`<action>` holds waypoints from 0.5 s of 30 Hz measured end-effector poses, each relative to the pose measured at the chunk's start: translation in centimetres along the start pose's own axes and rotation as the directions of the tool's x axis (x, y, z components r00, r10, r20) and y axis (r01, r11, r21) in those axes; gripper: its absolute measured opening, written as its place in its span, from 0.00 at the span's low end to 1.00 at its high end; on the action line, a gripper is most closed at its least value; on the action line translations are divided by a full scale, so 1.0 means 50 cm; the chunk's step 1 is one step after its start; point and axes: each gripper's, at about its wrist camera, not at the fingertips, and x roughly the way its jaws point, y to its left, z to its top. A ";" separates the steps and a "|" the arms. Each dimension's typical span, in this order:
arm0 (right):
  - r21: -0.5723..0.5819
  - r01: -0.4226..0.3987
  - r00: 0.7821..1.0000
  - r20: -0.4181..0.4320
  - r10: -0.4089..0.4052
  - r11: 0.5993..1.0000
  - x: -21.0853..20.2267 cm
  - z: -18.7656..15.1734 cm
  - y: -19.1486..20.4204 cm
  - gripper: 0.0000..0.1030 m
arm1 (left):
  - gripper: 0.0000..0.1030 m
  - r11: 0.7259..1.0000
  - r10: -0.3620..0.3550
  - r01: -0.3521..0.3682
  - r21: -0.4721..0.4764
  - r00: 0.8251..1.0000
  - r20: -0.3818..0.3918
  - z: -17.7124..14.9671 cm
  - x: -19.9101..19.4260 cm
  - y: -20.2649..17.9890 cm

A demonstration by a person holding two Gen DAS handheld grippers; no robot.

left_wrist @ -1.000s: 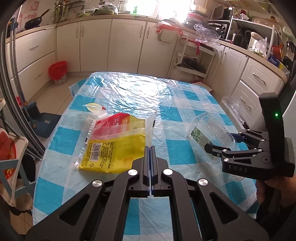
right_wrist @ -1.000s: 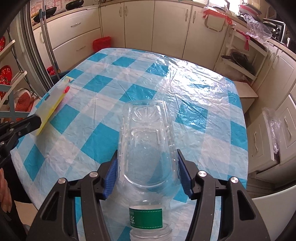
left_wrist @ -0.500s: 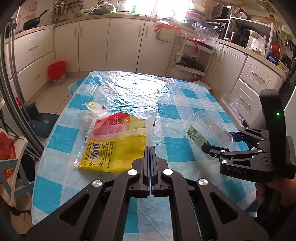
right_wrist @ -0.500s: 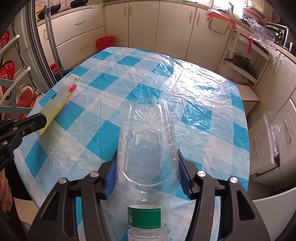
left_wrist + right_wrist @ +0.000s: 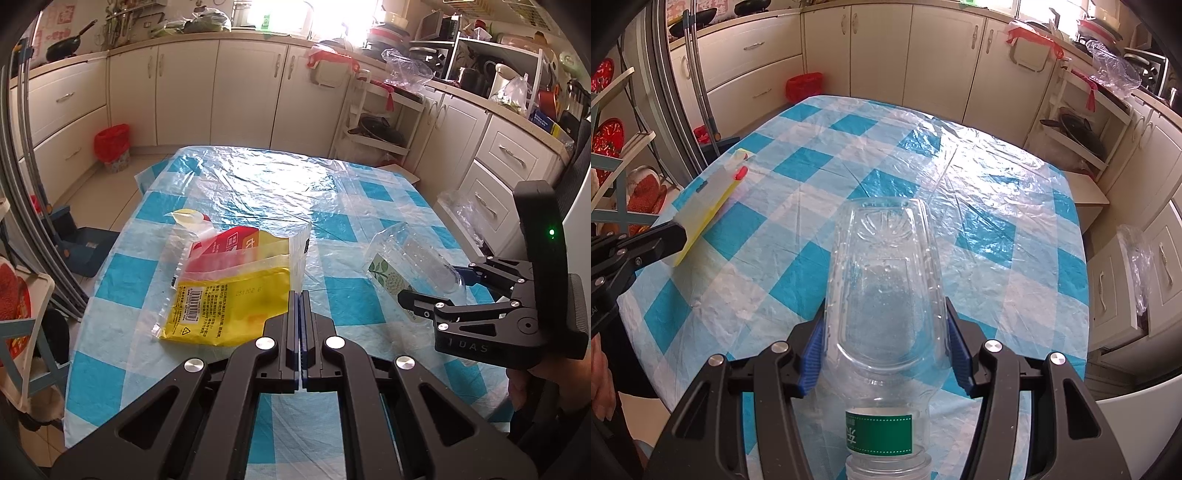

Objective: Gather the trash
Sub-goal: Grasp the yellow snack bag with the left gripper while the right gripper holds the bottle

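My right gripper (image 5: 884,325) is shut on a clear empty plastic bottle (image 5: 886,295) with a green label and holds it lifted above the table's near right part; the bottle also shows in the left wrist view (image 5: 410,266), held by the right gripper (image 5: 436,291). A yellow and red plastic snack bag (image 5: 229,291) lies flat on the blue checked tablecloth (image 5: 258,192), just ahead of my left gripper (image 5: 300,299), which is shut and empty. The bag shows edge-on in the right wrist view (image 5: 713,206).
The tablecloth (image 5: 979,192) has a clear plastic sheet over it. A red bin (image 5: 112,147) stands on the floor by the far cabinets. A shelf rack (image 5: 373,122) and drawers (image 5: 498,177) stand to the right. A chair (image 5: 26,332) stands at the left.
My right gripper has lifted the bottle a little higher off the table. The left gripper has stayed shut above the bag's near edge.
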 end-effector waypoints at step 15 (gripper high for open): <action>-0.009 0.003 1.000 -0.001 -0.003 1.000 0.000 -0.001 0.005 0.54 | 0.01 1.000 0.000 0.000 0.000 1.000 0.001 -0.002 -0.002 -0.001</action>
